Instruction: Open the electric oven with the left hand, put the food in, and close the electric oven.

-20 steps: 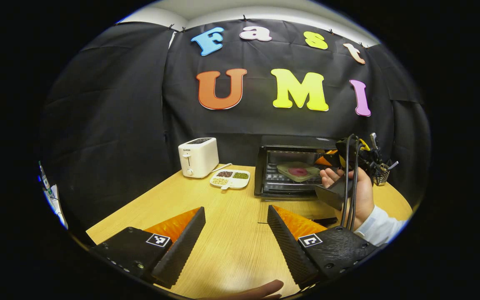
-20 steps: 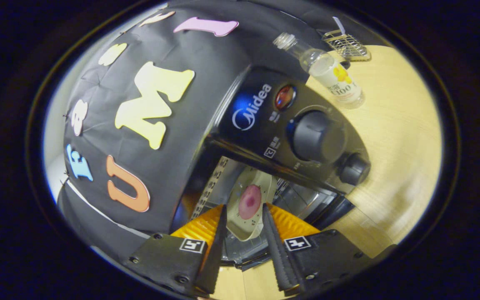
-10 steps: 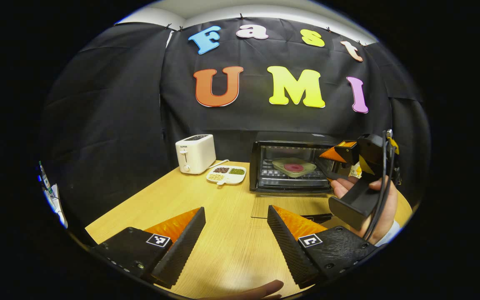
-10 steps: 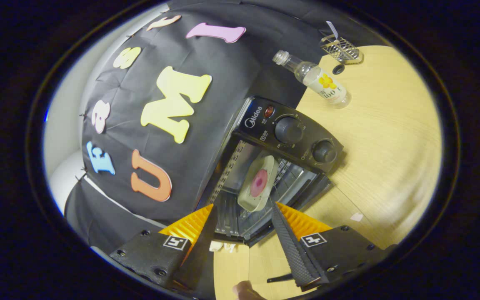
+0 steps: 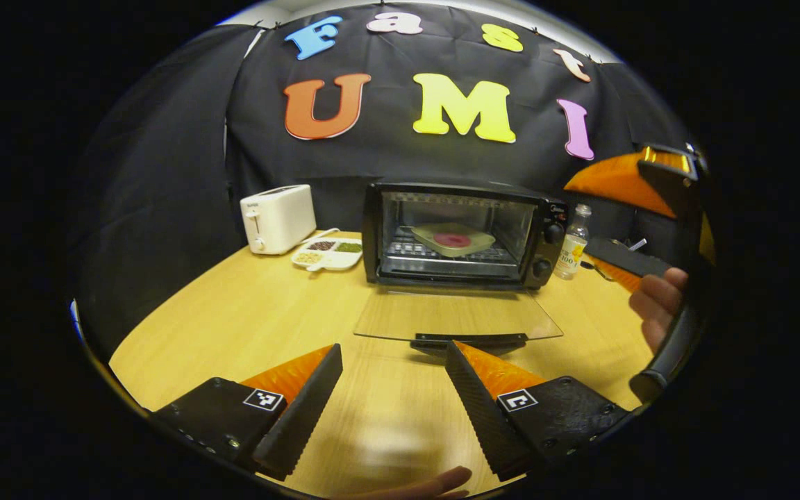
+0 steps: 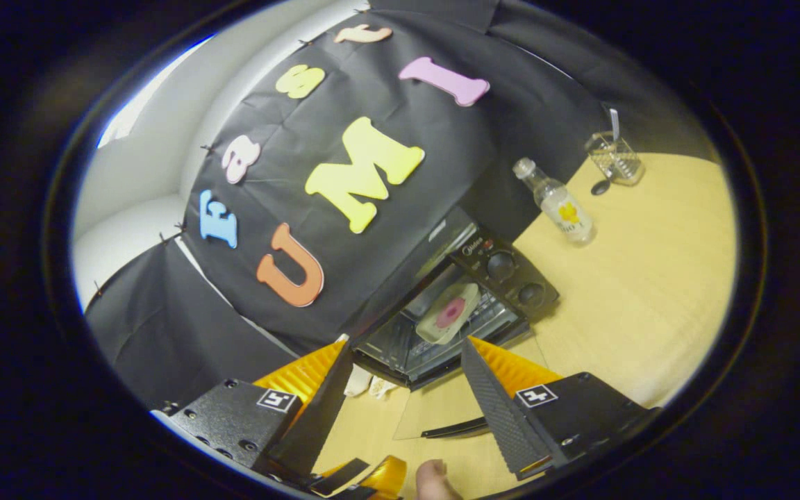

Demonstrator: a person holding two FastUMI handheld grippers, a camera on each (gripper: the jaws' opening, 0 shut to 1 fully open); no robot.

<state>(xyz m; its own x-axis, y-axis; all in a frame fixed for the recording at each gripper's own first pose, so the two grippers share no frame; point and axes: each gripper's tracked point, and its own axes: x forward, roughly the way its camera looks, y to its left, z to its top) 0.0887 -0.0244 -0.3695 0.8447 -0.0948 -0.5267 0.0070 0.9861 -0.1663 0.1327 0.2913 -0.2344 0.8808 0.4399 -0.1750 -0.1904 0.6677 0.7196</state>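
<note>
With the plate of food [image 5: 453,239] on the oven [image 5: 461,232] rack, both hand-held grippers, left [image 5: 393,389] and right [image 6: 403,389], spread and empty, the lowered glass door [image 5: 455,323] seems awkward to lift and might slip.

From my left gripper view, the electric oven [image 5: 459,234] stands at the back of the table [image 5: 254,326], its glass door [image 5: 455,323] folded down flat in front of it. A plate of food [image 5: 452,239] sits on the rack inside. Left of the oven lies a divided dish [image 5: 326,254], and a toaster [image 5: 277,218] stands left of that. Just right of the oven stands a bottle [image 5: 571,242]. My right gripper view shows a wire holder [image 6: 613,159] beyond the bottle, near the wall.
</note>
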